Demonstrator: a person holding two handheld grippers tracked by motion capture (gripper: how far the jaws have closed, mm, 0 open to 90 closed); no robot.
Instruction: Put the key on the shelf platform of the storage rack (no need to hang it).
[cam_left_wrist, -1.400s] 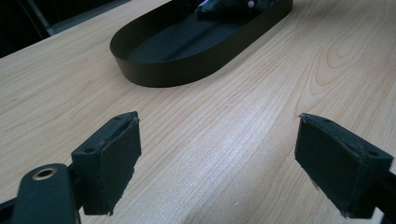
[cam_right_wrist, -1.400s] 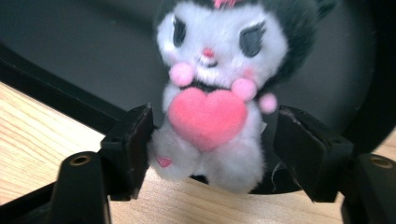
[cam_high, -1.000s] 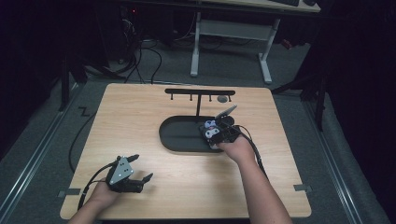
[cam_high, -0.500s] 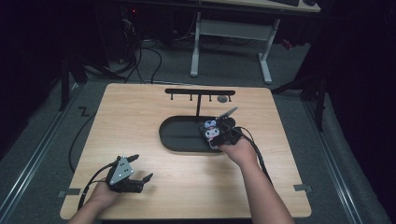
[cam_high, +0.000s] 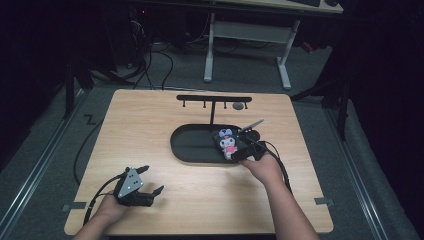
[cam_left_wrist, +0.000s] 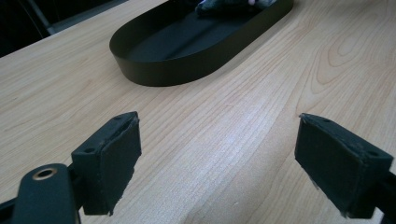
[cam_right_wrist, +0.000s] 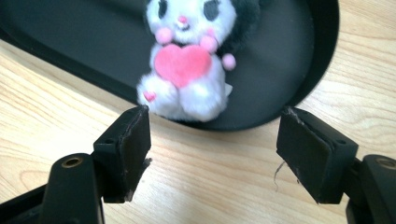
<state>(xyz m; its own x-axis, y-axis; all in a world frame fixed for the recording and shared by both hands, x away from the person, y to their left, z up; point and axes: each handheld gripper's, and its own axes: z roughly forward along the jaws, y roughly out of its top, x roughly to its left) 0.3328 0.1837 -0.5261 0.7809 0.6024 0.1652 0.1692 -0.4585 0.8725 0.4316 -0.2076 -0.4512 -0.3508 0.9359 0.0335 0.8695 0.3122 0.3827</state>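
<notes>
1. The plush toy (cam_right_wrist: 187, 60) lies at the right end of the oval black tray (cam_high: 192, 150), near the desk's centre.
2. The right gripper (cam_right_wrist: 212, 154) has backed off the toy since 1 s ago; its jaws stand wide and empty, so the toy looks released.
3. The left gripper (cam_high: 137, 187) idles wide open near the desk's front-left corner.
4. A hook rack (cam_high: 214, 100) stands behind.

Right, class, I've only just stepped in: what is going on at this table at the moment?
A person sits at a wooden table with a two-jaw gripper in each hand. The right gripper is open at the near rim of a black oval tray, facing a small plush toy that lies in the tray's right end. The left gripper is open too, low over bare wood, away from the tray.
</notes>
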